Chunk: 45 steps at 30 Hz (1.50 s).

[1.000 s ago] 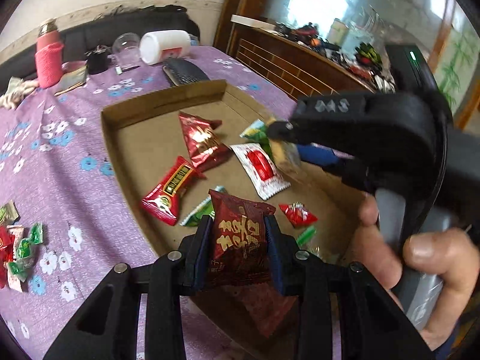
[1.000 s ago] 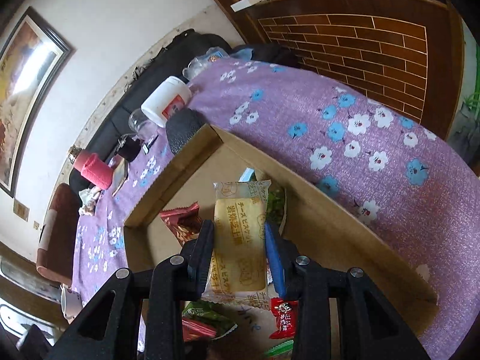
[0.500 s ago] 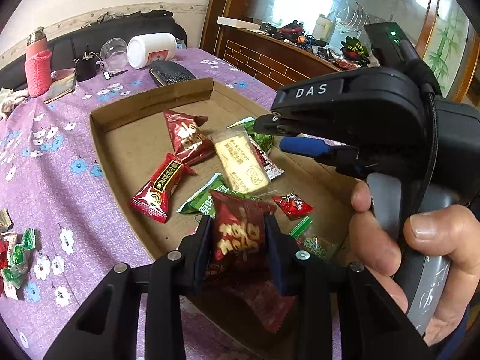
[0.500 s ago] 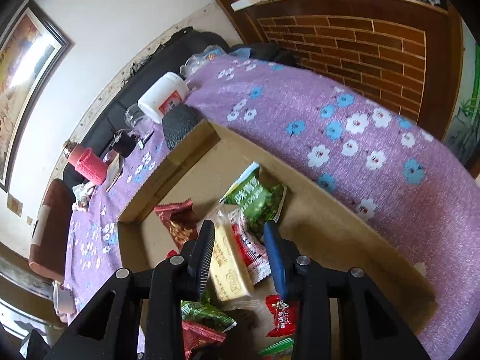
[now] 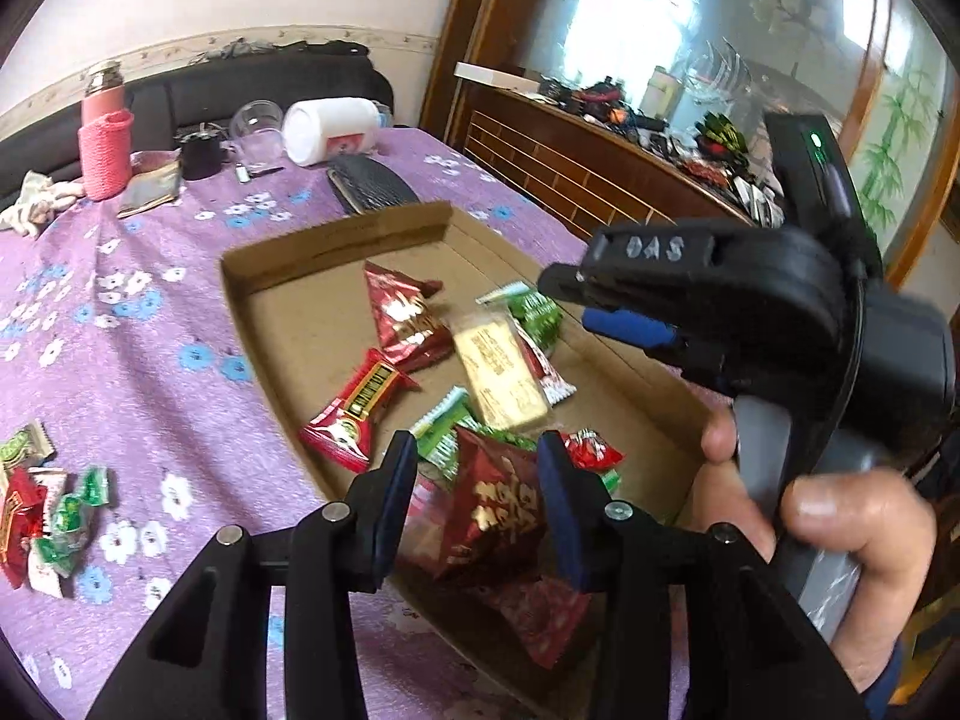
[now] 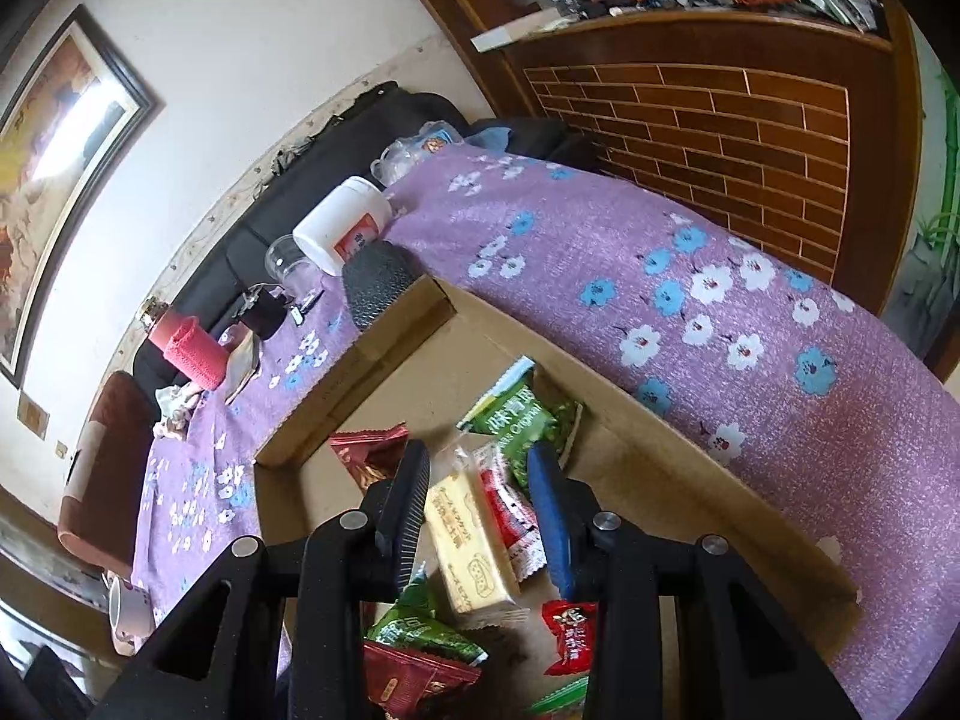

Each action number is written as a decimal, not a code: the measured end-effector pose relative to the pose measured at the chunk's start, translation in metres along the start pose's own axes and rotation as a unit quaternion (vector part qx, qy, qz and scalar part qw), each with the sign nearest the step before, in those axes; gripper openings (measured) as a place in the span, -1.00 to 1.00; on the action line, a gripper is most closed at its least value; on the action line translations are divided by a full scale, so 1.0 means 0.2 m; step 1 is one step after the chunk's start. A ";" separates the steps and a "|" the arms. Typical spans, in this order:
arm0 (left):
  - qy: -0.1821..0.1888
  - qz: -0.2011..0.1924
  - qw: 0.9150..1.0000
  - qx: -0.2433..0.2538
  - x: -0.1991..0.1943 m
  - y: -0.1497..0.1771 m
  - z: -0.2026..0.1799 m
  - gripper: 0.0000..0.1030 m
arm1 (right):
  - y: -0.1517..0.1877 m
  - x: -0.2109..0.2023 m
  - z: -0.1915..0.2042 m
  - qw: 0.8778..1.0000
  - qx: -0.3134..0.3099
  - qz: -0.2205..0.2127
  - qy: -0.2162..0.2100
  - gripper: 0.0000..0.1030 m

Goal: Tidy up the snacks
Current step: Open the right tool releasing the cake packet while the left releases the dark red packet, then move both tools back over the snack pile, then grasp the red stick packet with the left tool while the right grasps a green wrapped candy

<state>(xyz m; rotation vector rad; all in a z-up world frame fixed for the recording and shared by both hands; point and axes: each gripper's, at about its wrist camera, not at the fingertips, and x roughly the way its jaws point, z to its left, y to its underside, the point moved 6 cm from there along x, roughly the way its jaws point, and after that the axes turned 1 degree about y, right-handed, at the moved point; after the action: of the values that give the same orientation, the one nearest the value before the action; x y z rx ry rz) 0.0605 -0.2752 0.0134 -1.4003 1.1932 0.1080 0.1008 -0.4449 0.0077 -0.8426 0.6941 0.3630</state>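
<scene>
Cardboard tray [image 5: 282, 312] on purple flowered cloth [image 5: 150, 360], low walls all round, bare floor toward its far-left corner. Left gripper [image 5: 474, 516] over the near wall, jaws spread, dark red packet [image 5: 498, 510] between them, contact unclear. Right gripper [image 6: 480, 516] tilted down over the tray, jaws apart, holding nothing; yellow biscuit pack [image 6: 468, 546] lies below among snacks. Loose candies [image 5: 42, 516] left of the tray.

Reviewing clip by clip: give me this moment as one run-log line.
left gripper: open around dark red packet | right gripper: open over yellow biscuit pack lying in cardboard tray | loose candies on tablecloth
</scene>
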 end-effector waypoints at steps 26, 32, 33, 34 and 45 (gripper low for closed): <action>-0.151 -0.018 0.978 -0.144 -0.60 0.11 1.08 -0.21 | 0.77 0.00 0.90 0.920 -0.336 0.081 -0.184 -0.27; -0.144 0.020 0.975 -0.170 -0.54 0.17 1.15 -0.21 | 0.89 0.09 0.92 0.910 -0.366 0.112 -0.161 -0.27; -0.143 0.023 0.974 -0.171 -0.53 0.18 1.16 -0.21 | 0.88 0.10 0.91 0.912 -0.359 0.114 -0.163 -0.27; -0.140 0.026 0.975 -0.172 -0.52 0.18 1.16 -0.21 | 0.88 0.09 0.91 0.913 -0.356 0.115 -0.163 -0.27; -0.174 0.054 0.973 -0.141 -0.41 0.23 1.16 -0.35 | 0.86 0.08 0.90 0.915 -0.351 0.113 -0.164 -0.27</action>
<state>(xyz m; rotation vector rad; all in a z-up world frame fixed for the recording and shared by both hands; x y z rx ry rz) 0.1233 -0.0351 -0.0247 -1.4853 0.9835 0.5975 0.0921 -0.1975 -0.0147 -1.3438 0.3337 0.9773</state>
